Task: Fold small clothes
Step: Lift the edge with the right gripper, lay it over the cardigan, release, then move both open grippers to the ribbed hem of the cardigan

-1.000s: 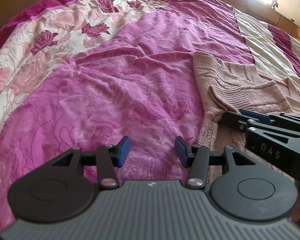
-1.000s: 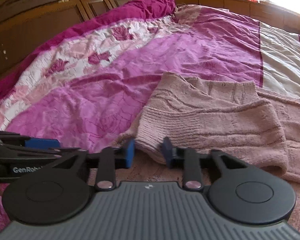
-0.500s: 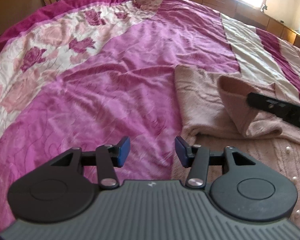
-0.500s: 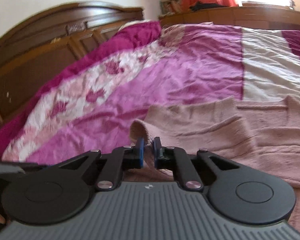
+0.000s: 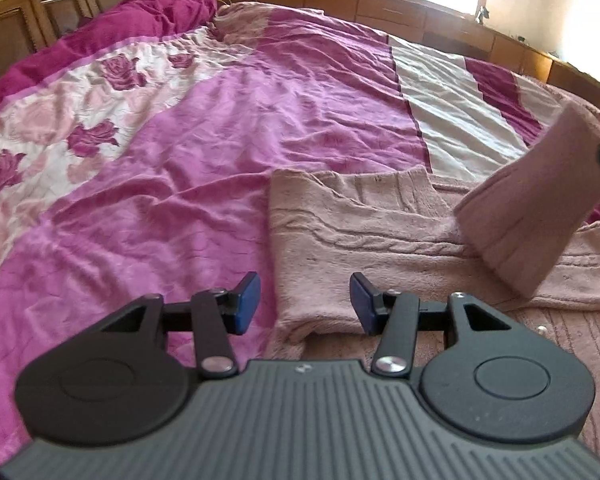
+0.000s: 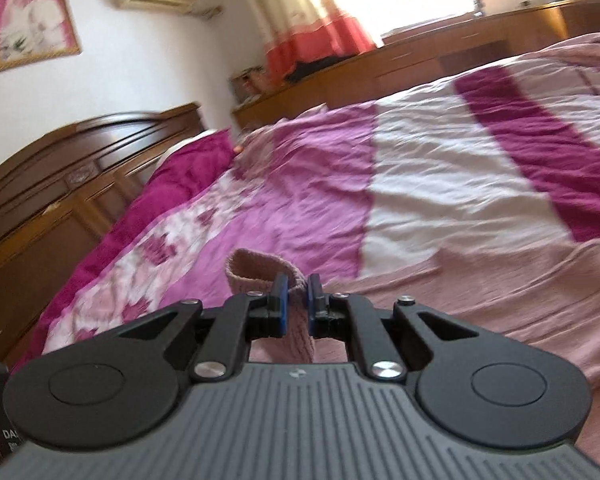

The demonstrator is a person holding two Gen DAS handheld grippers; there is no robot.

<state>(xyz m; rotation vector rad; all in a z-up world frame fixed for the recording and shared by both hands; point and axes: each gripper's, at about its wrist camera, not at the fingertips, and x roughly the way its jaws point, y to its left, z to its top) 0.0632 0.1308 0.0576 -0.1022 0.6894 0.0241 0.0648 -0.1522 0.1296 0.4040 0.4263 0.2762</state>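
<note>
A dusty pink knitted sweater (image 5: 364, 232) lies spread on the bed, its body reaching toward the lower right. My right gripper (image 6: 295, 300) is shut on the ribbed cuff of the sweater's sleeve (image 6: 260, 270) and holds it in the air. In the left wrist view that lifted sleeve (image 5: 540, 200) hangs at the right edge, with a black bit of the right gripper beside it. My left gripper (image 5: 304, 302) stands open just above the sweater's folded left edge, with nothing pressed between its blue pads (image 5: 247, 300).
The bed carries a magenta, pink and white rose-patterned cover (image 5: 180, 152). A wooden headboard (image 6: 52, 184) stands at the left, and a low wooden ledge (image 5: 440, 16) runs under the window. A curtain (image 6: 300, 16) hangs at the back.
The right gripper shut on the sleeve cuff and lifted it up and to the right, rolling as it went. The left gripper slid right, to the sweater's folded edge, still open.
</note>
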